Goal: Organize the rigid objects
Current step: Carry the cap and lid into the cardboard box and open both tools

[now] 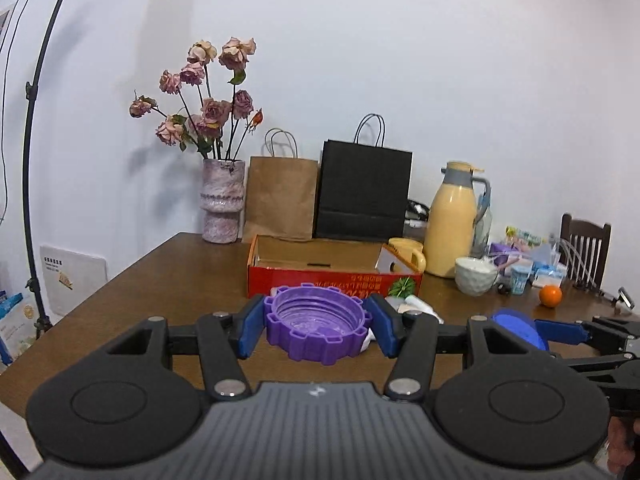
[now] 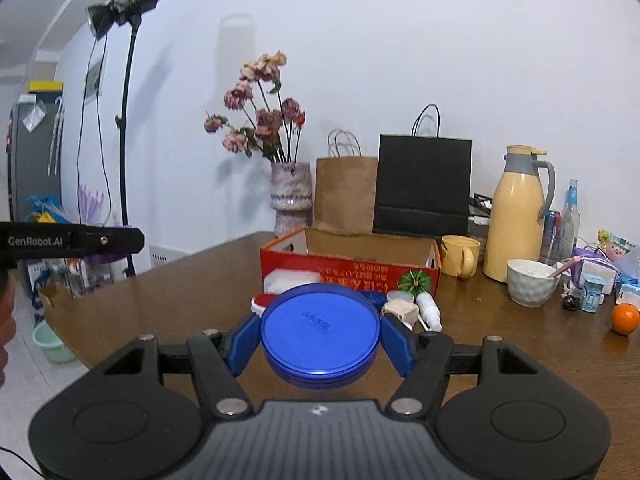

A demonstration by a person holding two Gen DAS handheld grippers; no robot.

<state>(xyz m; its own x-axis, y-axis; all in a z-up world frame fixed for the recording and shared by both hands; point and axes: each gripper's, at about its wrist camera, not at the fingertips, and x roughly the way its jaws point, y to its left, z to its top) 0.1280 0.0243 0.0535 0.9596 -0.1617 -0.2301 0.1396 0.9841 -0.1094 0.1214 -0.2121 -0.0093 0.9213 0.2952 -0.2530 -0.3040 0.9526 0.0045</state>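
Brown worktop (image 1: 160, 280) against a white wall, red cardboard box (image 1: 332, 276) open at the middle. Left tool (image 1: 316, 330) clamped on a purple toothed lid (image 1: 318, 326), right tool (image 2: 320, 340) clamped on a blue round lid (image 2: 320, 330) — both lifted clear, short of the box. Best carried level over the near wall, then lowered well inside before letting go — one at a time.

left claw (image 1: 316, 330) clamped, right claw (image 2: 320, 340) clamped, both near level
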